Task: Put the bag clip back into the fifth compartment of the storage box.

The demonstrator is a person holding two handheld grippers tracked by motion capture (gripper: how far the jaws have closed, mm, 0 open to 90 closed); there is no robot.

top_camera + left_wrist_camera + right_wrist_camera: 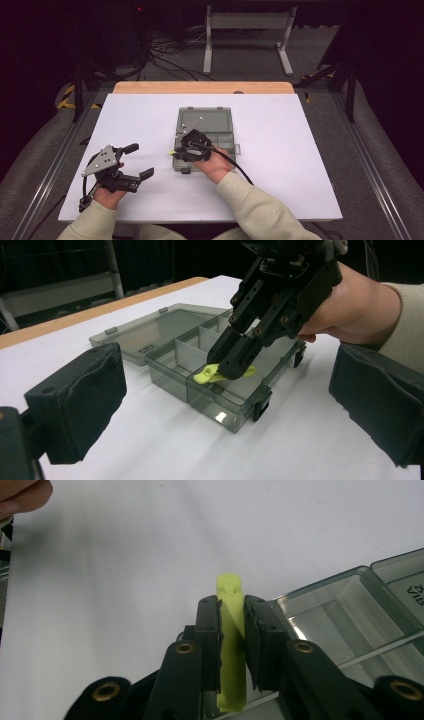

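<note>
the right tongs (235, 367) are clamped on a yellow-green clip (231, 645), one pad on each flat side, with the clip's end sticking out past the pads. in the left gripper view the clip (212, 374) hangs over the near corner of a grey box (220, 405), just above the rim of the nearest compartment; whether it touches the rim i cannot tell. the box (220, 145) lies in the middle of the white table (300, 150), its lid (207, 120) folded flat on the far side. in the high view the right tongs (182, 150) sit at the box's left front corner, with the clip (172, 152) poking out towards the left.

the left tongs (140, 160) rest low over the table well to the left of the box, jaws wide apart with nothing between them. the pads (80, 405) frame the box from a distance.
</note>
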